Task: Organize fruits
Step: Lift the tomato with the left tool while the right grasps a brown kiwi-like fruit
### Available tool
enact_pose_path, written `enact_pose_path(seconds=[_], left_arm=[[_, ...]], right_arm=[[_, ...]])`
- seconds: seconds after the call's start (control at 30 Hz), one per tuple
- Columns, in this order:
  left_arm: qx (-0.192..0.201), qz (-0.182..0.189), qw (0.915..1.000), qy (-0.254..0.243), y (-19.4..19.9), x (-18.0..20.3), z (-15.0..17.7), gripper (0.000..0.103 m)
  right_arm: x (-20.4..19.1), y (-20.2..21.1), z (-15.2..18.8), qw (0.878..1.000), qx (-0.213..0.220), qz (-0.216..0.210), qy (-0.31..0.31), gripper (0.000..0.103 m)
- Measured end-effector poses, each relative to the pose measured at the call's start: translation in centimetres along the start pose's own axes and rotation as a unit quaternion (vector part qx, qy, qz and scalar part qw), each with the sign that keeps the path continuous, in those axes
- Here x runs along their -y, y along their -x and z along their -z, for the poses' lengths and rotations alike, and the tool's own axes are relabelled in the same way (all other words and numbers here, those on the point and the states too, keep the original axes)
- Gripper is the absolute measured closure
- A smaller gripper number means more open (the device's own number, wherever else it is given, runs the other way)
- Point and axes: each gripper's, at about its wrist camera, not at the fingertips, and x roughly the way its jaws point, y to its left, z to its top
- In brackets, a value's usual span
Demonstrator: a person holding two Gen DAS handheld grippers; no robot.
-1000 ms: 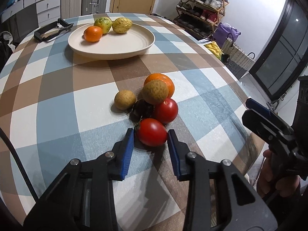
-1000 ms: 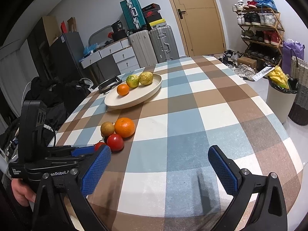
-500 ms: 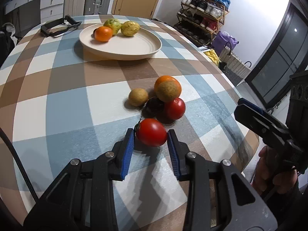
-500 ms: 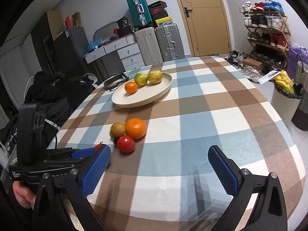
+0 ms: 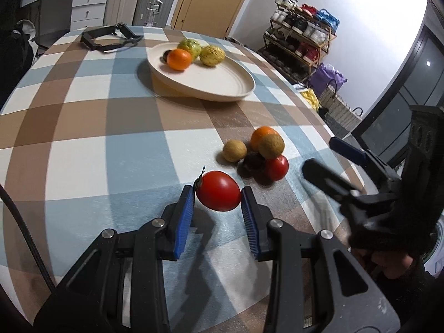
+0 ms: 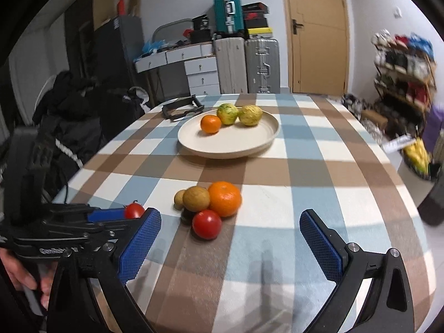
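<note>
The left claw (image 5: 217, 204) holds a red tomato (image 5: 218, 194) between its blue pads, lifted above the checkered bench (image 5: 83, 144) (its shadow falls on the cloth below). The right claw (image 6: 230, 245) stands wide and holds nothing, low over the bench and near a small pile of fruits (image 6: 211, 204). Farther back, a cream plate (image 6: 249, 138) carries an orange (image 6: 211, 124) and two yellow-green fruits (image 6: 239, 114).
</note>
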Motion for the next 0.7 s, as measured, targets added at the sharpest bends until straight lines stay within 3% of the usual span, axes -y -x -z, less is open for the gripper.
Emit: enact_pose_path(seconds=[0.37,0.6,0.7], left_arm=[[0.010,0.001,0.9996,0.025,1.0,-2.5,-0.1,0.071],[0.013,0.004,0.9993,0.033,1.0,-3.0,-0.2,0.071],[0.013,0.004,0.9993,0.035,0.9,-3.2,-0.2,0.071]], right_arm=[[-3.2,-3.2,-0.9,0.996,-0.007,0.046,0.074,0.012],[-3.7,-4.8,-0.8,0.994,-0.025,0.058,0.089,0.043],[-3.6,-5.0,-0.8,0.994,-0.030,0.057,0.086,0.046]])
